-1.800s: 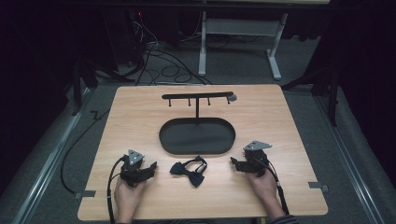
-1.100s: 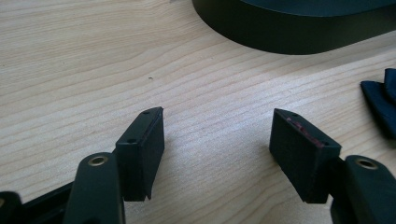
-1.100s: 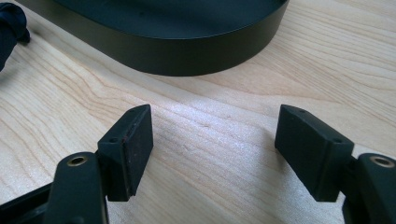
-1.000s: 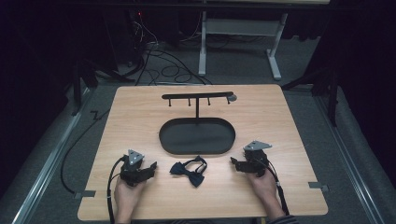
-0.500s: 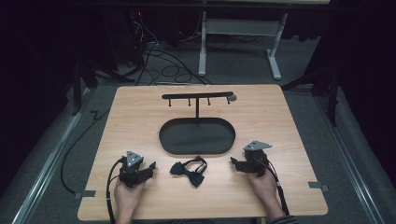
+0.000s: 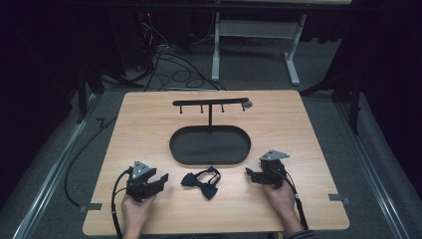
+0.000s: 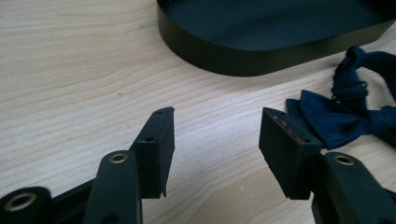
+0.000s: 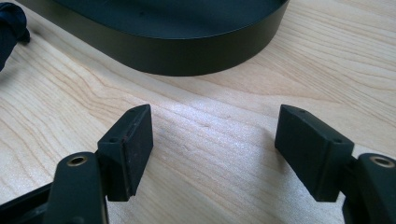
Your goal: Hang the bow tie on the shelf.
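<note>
Dark room, grey carpet, cables (image 6: 164, 64) trailing on floor behind a light wooden table (image 6: 149, 129); white desk legs (image 6: 254, 47) farther back.

Left side: left hand (image 6: 135, 211) coming in from bottom edge, holding left gripper (image 6: 158, 180) low on table, grey three-cornered plate on top, black cable looping off toward table's near left corner. Jaws spread apart, nothing between them, pointing right toward the middle. In left gripper view, bare wood between the two black jaws, bow tie (image 7: 343, 109) just beyond the right jaw, not touching it as far as visible.

Centre: dark blue bow tie (image 6: 201, 180) lying flat on table, near front edge, strap looped behind it. Sits between the two grippers, closer to left one, just in front of black oval tray (image 6: 174, 149). Tray wall (image 7: 233, 58) close ahead in left gripper view. Behind tray, black T-shaped stand (image 6: 211, 103) upright, small pegs hanging under crossbar, round knob at right end.

Right side: right gripper (image 6: 250, 174) held by right hand (image 6: 278, 196), resting on table near tray's front-right curve, pointing left. Jaws wide apart, holding nothing. Right gripper view: bare wood between jaws, tray wall (image 8: 187, 51) ahead, edge of bow tie (image 8: 9, 28) at top left corner. Striped sleeve cuff at bottom edge of high view.
</note>
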Demonstrator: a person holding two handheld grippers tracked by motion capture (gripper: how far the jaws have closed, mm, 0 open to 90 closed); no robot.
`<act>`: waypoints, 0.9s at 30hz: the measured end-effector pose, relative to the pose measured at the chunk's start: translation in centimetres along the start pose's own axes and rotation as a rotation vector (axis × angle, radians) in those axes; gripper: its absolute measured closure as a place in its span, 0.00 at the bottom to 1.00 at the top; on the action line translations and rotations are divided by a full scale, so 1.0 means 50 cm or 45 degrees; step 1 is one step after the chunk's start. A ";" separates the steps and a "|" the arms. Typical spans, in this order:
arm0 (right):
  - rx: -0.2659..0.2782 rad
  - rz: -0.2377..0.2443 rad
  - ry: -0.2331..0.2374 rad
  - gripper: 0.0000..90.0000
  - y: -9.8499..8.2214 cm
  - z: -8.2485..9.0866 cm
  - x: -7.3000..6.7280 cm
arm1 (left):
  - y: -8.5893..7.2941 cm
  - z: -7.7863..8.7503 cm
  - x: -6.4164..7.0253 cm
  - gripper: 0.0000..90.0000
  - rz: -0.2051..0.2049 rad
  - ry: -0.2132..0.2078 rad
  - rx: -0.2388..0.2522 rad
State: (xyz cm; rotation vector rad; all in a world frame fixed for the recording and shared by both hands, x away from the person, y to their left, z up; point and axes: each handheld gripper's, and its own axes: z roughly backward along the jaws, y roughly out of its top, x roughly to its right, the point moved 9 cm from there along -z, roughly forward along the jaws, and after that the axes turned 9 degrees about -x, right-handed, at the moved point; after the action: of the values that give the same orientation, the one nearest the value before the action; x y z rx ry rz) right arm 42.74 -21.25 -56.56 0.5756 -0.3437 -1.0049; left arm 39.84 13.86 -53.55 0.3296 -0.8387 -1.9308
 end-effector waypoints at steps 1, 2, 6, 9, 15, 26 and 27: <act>0.001 -0.001 0.000 0.33 0.000 0.000 0.000 | 0.002 0.002 0.004 0.51 0.002 -0.010 0.003; 0.002 -0.001 -0.001 0.33 0.000 0.000 0.000 | 0.003 0.003 0.008 0.51 0.003 -0.019 0.007; 0.001 0.002 -0.001 0.33 0.000 0.000 0.000 | 0.011 0.007 0.030 0.52 -0.016 -0.051 0.009; 0.001 0.002 -0.001 0.33 0.000 0.000 0.000 | 0.018 0.009 0.048 0.53 -0.039 -0.077 0.015; 0.001 0.002 -0.001 0.33 0.000 0.000 0.000 | 0.034 0.005 0.078 0.54 -0.063 -0.131 0.016; 0.000 0.003 0.001 0.33 0.000 0.000 0.000 | 0.062 -0.017 0.134 0.58 -0.150 -0.196 -0.004; 0.000 0.003 0.001 0.33 0.000 0.000 0.000 | 0.062 -0.017 0.134 0.58 -0.150 -0.196 -0.004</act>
State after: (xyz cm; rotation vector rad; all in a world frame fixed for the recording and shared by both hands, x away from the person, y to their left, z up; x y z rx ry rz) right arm 42.74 -21.27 -56.56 0.5750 -0.3438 -1.0025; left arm 39.08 6.81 -51.26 0.2353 -0.9345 -2.0869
